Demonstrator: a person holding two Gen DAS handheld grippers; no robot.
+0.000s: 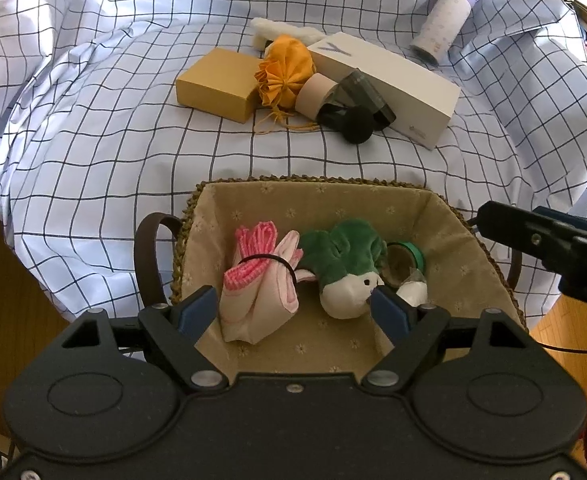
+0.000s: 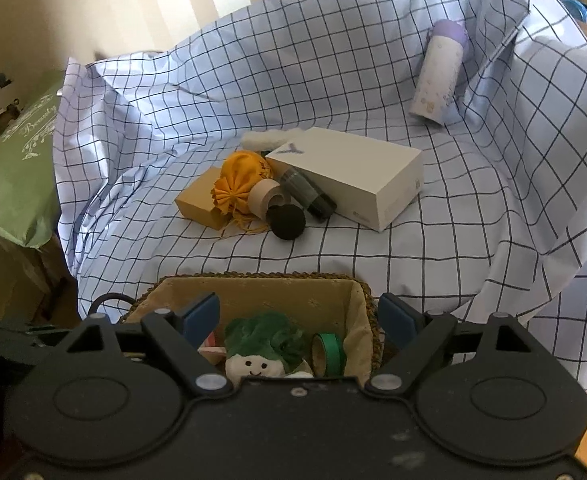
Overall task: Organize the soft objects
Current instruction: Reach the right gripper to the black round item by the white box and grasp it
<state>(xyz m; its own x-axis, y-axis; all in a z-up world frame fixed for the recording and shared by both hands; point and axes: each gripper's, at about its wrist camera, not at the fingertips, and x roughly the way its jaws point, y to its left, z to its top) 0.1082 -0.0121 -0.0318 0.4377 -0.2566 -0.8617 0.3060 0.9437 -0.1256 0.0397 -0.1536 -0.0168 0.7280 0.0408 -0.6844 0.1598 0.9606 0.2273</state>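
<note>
A woven basket [image 1: 317, 196] with a beige lining stands at the near edge of the checked cloth. In it lie a pink cloth bundle tied with a black band [image 1: 257, 280], a green and white plush [image 1: 345, 268] and a green tape roll [image 1: 409, 256]. My left gripper [image 1: 293, 308] is open and empty, low over the basket's near side. My right gripper [image 2: 299, 318] is open and empty above the basket [image 2: 253, 280], with the plush [image 2: 261, 344] below it. An orange drawstring pouch [image 1: 285, 70] and a white fluffy item [image 1: 269, 30] lie farther back.
On the cloth behind the basket lie a tan box [image 1: 217, 84], a white box [image 1: 389, 80], a beige tape roll [image 1: 317, 94], a dark roll with a black round piece [image 1: 357, 120] and a lilac bottle [image 1: 445, 20]. The right gripper's arm [image 1: 549, 244] shows at right.
</note>
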